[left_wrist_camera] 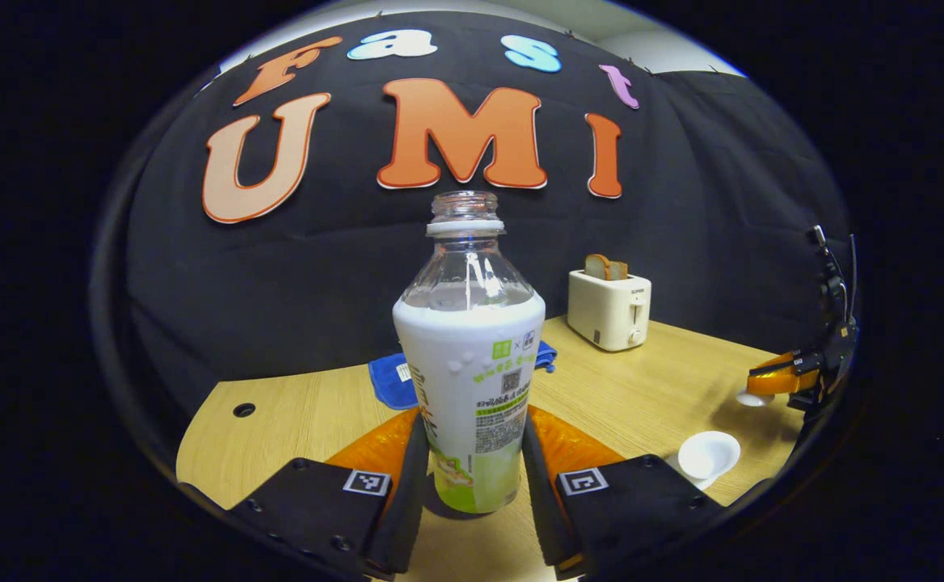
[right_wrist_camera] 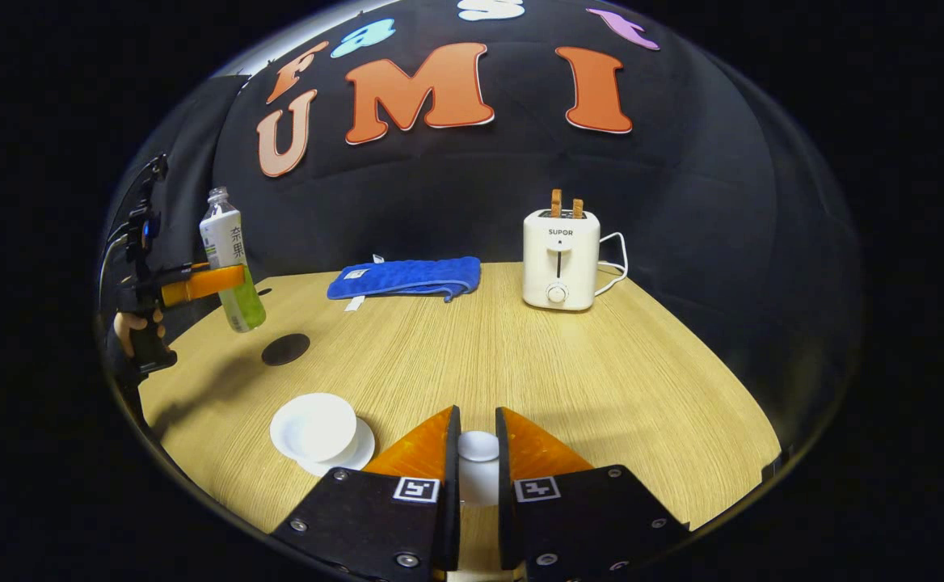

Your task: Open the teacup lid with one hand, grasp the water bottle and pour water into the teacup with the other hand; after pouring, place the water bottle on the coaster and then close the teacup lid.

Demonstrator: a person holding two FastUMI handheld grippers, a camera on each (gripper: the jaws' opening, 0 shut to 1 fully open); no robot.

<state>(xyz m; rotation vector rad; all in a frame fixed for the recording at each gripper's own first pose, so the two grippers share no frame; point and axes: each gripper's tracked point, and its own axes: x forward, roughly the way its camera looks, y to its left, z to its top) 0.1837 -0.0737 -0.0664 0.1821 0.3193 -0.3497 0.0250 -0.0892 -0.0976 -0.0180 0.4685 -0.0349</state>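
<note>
Water bottle (left_wrist_camera: 469, 380) clamped in left jaws; right jaws grip teacup lid (right_wrist_camera: 478, 446).

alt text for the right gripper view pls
The right gripper holds the white teacup lid above a wooden table, with the open teacup at lower left. Farther left, the left gripper holds an uncapped water bottle aloft.

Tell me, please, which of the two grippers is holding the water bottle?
The left gripper: its fingers press the water bottle from both sides, while the right gripper grips the white teacup lid instead.
</note>
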